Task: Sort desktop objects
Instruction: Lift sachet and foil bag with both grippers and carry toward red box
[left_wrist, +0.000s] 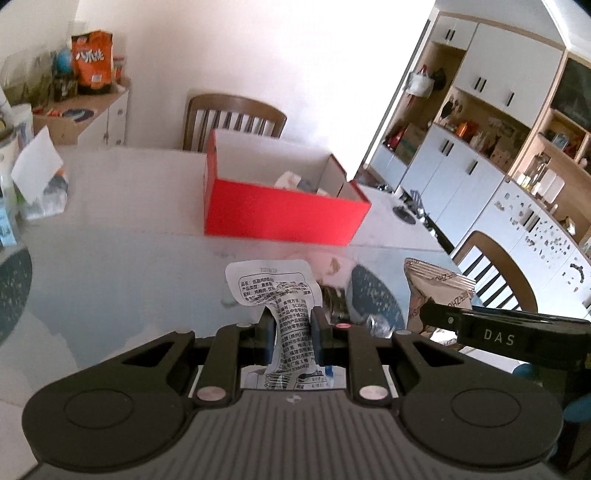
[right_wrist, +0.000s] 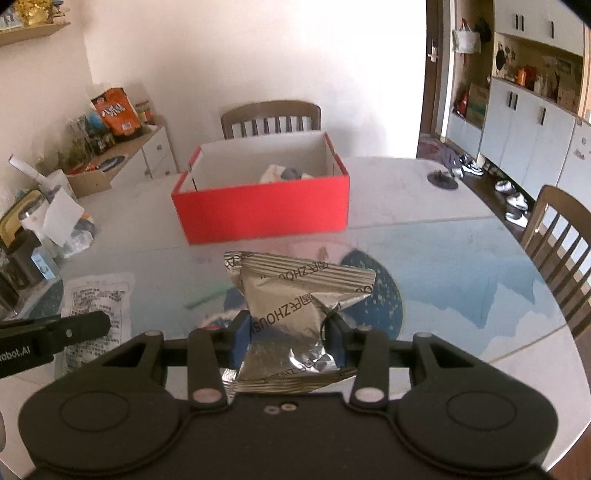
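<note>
Both tongs are loaded, left tongs (left_wrist: 293, 328) clamped on a white packet (left_wrist: 284, 295), right tongs (right_wrist: 288, 341) on a silver pouch (right_wrist: 295, 306), above the bench (right_wrist: 443, 258), red box (right_wrist: 266, 206) already part-filled.

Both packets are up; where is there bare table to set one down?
Bare: the strip of table right of the red box, toward the chair. Crowded: the left edge, around the cluttered bags.
</note>
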